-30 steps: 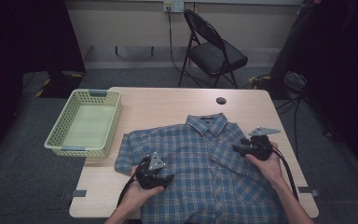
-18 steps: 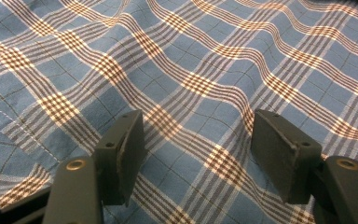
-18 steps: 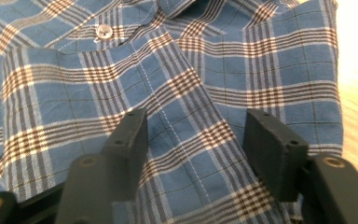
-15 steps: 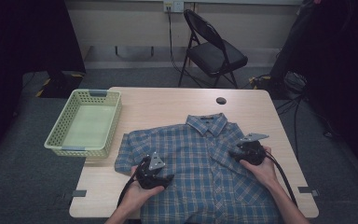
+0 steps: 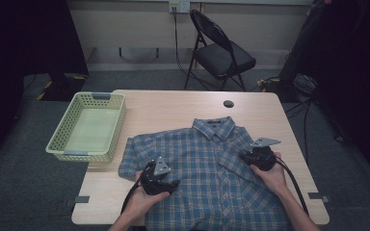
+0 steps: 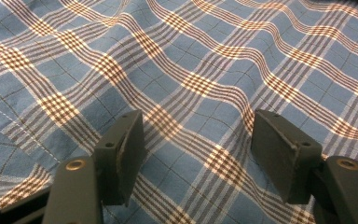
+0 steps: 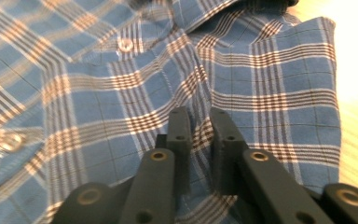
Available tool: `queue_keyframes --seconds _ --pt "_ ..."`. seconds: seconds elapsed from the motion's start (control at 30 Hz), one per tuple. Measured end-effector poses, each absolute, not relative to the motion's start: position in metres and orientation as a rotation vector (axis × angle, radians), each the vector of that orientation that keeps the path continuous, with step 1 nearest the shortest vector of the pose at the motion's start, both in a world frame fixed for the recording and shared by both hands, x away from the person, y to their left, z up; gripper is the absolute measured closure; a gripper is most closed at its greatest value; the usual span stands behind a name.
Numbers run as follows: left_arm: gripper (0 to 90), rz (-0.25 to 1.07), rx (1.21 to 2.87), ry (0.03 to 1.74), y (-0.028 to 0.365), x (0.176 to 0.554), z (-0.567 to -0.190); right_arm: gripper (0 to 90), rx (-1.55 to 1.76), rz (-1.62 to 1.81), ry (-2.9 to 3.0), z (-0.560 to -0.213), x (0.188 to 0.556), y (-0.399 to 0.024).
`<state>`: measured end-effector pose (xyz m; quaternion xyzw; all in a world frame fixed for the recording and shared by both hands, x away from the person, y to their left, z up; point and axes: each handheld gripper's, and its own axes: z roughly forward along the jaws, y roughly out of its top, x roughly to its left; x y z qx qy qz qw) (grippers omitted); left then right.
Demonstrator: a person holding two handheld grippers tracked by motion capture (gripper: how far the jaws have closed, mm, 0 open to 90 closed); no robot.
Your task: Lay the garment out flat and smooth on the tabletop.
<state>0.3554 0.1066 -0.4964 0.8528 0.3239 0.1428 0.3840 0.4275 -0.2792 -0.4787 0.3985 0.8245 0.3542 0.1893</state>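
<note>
We read no writing on the blue plaid shirt (image 5: 207, 168); our right gripper (image 7: 199, 122), at three o'clock, had just been closing and pinched its fabric, while our left gripper (image 6: 196, 144) gaped.

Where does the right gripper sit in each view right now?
High view: right gripper at right of centre, on the plaid shirt near its shoulder.
Left gripper view: I cannot place it here.
Right gripper view: bottom centre; its jaws have just been closing and pinch a fold of cloth.
Shared landmark: the collar.
</note>
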Motion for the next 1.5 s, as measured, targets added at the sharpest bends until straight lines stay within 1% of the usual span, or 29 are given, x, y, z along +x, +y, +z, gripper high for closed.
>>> queue_keyframes --seconds 0.1,0.17,0.5,0.73,1.07,1.5 --pt "33.2 0.368 2.171 0.838 0.105 0.357 -0.496 85.5 1.156 1.071 2.314 -0.477 0.429 -0.286" --pt "33.2 0.369 2.169 0.836 0.105 0.357 -0.497 86.5 1.163 1.088 2.312 -0.475 0.429 -0.288" --pt "33.0 0.372 2.166 0.844 0.104 0.357 -0.497 86.9 1.157 1.123 2.311 -0.467 0.423 -0.286" --pt "33.0 0.371 2.165 0.838 0.105 0.357 -0.497 87.0 1.170 1.171 2.271 -0.456 0.417 -0.292" --pt "32.9 0.372 2.162 0.838 0.105 0.357 -0.497 87.2 1.247 1.245 2.129 -0.437 0.409 -0.324" --pt "32.9 0.374 2.158 0.838 0.106 0.357 -0.498 87.3 1.287 1.241 2.000 -0.422 0.399 -0.356"
